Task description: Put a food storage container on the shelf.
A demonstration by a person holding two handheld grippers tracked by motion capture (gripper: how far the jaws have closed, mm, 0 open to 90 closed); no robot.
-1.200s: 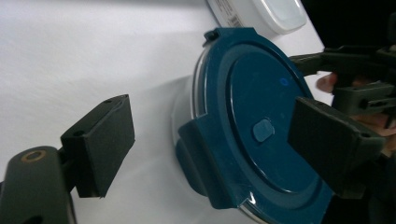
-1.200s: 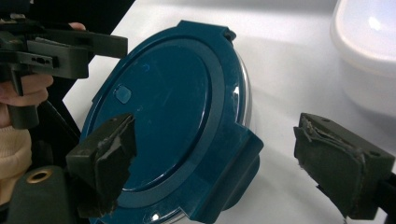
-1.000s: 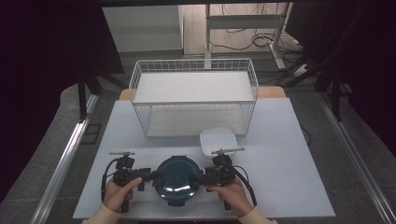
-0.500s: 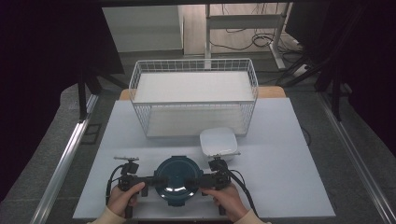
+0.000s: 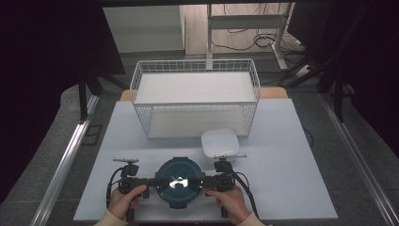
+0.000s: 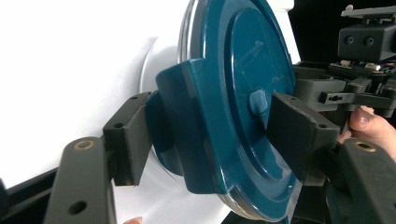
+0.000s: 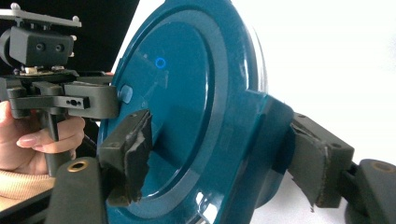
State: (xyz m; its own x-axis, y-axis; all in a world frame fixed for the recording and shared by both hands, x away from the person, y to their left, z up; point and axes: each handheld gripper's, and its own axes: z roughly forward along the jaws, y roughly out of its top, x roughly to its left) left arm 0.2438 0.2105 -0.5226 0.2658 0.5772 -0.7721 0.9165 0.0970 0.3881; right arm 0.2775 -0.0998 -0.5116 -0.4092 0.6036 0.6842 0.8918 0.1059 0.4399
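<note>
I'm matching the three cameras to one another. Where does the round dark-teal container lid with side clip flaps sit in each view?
High view: the round dark-teal plastic lid sits bottom centre, near the table's front edge, between both grippers.
Left gripper view: it covers the centre and right, tilted on edge, one clip flap between the black fingers.
Right gripper view: it covers the centre, a flap at right.
Shared landmark: the small raised oval button on the lid's top face.

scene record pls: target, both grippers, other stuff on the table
target: round teal lidded container at the table's near edge, lid on
left gripper: jaws just closing, either side of a lid clasp, one pad touching
right gripper: jaws just closing, either side of the opposite clasp
basket: white wire basket at the far side
other: small white box in front of the basket
surface: white table
</note>
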